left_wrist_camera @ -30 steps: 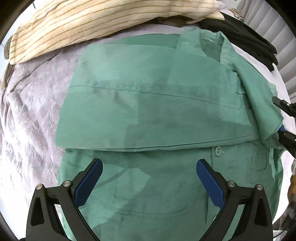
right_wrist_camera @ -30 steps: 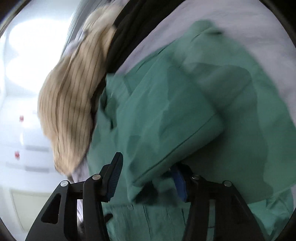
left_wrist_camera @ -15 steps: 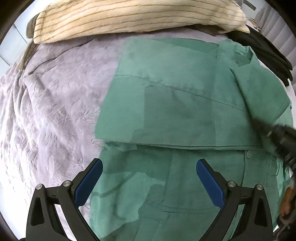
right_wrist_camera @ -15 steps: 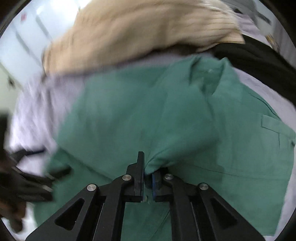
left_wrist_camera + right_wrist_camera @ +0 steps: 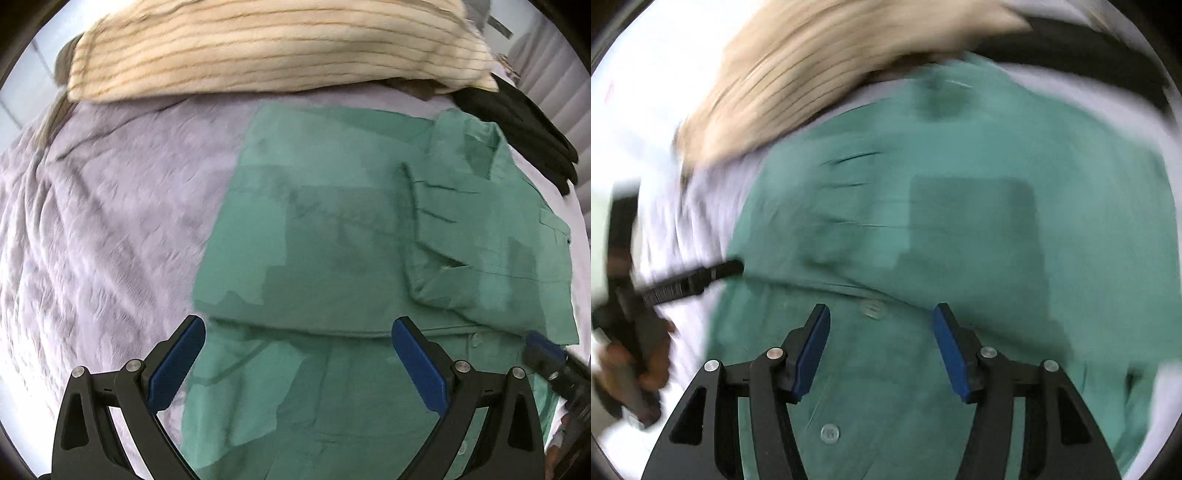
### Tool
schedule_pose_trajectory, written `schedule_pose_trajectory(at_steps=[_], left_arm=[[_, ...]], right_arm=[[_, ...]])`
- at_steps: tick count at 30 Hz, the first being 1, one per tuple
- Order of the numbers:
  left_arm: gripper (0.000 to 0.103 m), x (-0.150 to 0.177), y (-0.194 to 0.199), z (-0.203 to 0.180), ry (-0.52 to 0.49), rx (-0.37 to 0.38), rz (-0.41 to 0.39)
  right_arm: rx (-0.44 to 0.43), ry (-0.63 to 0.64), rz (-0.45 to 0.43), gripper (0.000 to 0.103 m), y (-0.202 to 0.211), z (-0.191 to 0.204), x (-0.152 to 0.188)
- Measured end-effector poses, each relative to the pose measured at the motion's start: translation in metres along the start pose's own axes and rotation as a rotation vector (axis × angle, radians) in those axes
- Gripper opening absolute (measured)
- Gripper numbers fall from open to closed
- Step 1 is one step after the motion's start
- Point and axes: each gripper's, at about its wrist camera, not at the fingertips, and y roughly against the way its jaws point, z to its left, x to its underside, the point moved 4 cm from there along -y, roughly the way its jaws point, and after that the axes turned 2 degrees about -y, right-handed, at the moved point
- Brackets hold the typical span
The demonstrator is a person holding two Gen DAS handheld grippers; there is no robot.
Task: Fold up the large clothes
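Green shirt [image 5: 332, 236] lies flat on a lavender bedspread [image 5: 103, 229], on the right half of the left wrist view. Upper part is folded down over the lower part; the fold's edge runs across just above the left gripper's fingertips. A sleeve [image 5: 480, 258] is folded in on top at the right, creased, with the collar [image 5: 469, 136] at the far end. Button placket shows below the fold edge; two clear buttons [image 5: 873, 308] are visible in the right wrist view, one just beyond the right gripper's fingertips, one nearer the camera.

Left gripper [image 5: 295, 362]: fingers spread wide, blue pads clear of the cloth, nothing between them; it hangs over the shirt's near left edge, where green cloth meets bedspread.

Right gripper [image 5: 882, 347]: jaws opening, pads apart, no cloth between them; it hangs over the placket, below the fold edge. The view is motion-blurred. In the left wrist view its blue-padded tip [image 5: 543, 350] shows at the lower right, near the sleeve's corner.

Around: a cream pillow with tan stripes [image 5: 277, 48] lies beyond the shirt at the head of the bed. A black garment [image 5: 517, 122] sits beside the collar, at the far right. In the right wrist view a person's hand [image 5: 635, 362] grips the left gripper's handle at the left edge, off the shirt. No containers in sight. Nothing lies on top of the shirt.
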Motion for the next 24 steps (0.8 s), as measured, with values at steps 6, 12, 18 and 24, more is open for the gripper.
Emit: schedule_pose_trajectory(at_steps=[6,12,18,24], left_arm=[[0.102,-0.022,-0.009,-0.061,-0.06,0.039,-0.013],[0.102,-0.031,-0.026,-0.124,-0.115,0.064,0.001],[0.102,-0.032,-0.061,-0.144,-0.156,-0.002,0.039],[0.102,-0.035,-0.065,-0.149,-0.179,-0.014,0.041]], right_arm=[[-0.133,-0.479,-0.129,0.062,0.045,-0.114,0.019],[-0.366,-0.751,-0.331,0.064,0.06,-0.178,0.013],[-0.537,-0.963,-0.44,0.065,0.049,-0.216,0.01],[-0.348,-0.882,-0.528,0.062,0.084,-0.228,0.01]])
